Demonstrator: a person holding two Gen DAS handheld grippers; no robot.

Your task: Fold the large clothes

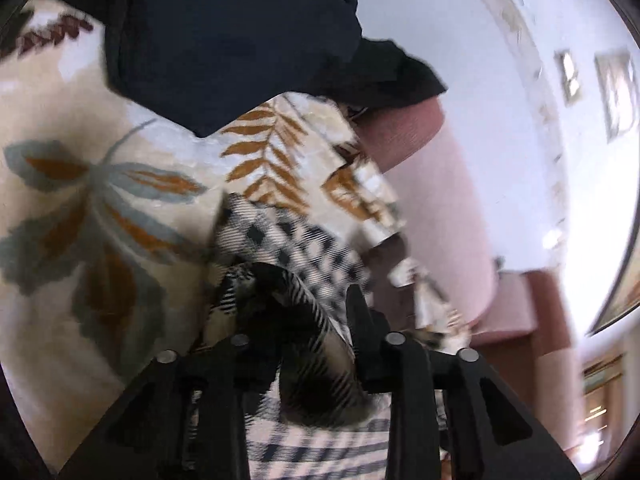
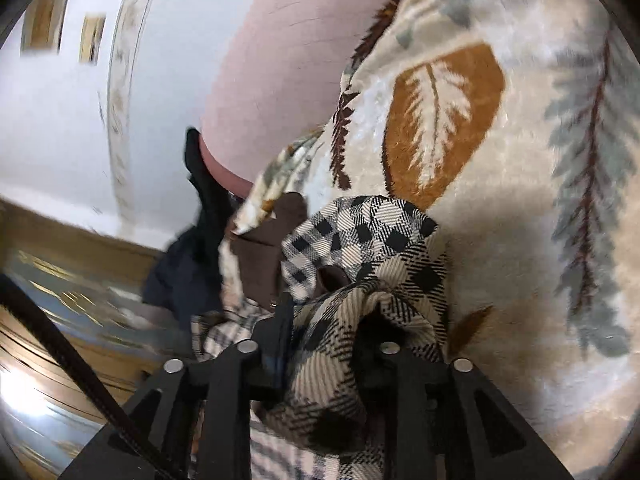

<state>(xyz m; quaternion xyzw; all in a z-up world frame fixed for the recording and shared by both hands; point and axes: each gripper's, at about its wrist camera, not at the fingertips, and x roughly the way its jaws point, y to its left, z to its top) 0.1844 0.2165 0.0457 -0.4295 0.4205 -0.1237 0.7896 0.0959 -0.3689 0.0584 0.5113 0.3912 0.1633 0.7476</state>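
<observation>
A black-and-cream plaid garment lies bunched on a leaf-patterned cream blanket. My left gripper has its jaws apart, with a fold of the plaid cloth lying loosely between them. In the right wrist view the same plaid garment humps up in front of my right gripper. Those jaws also stand apart, and a wad of plaid fabric fills the gap between them. Both views are motion-blurred.
A dark navy garment lies on the blanket beyond the plaid one and shows at the bed's edge. A brown cloth sits beside it. A pink padded headboard and a white wall stand behind.
</observation>
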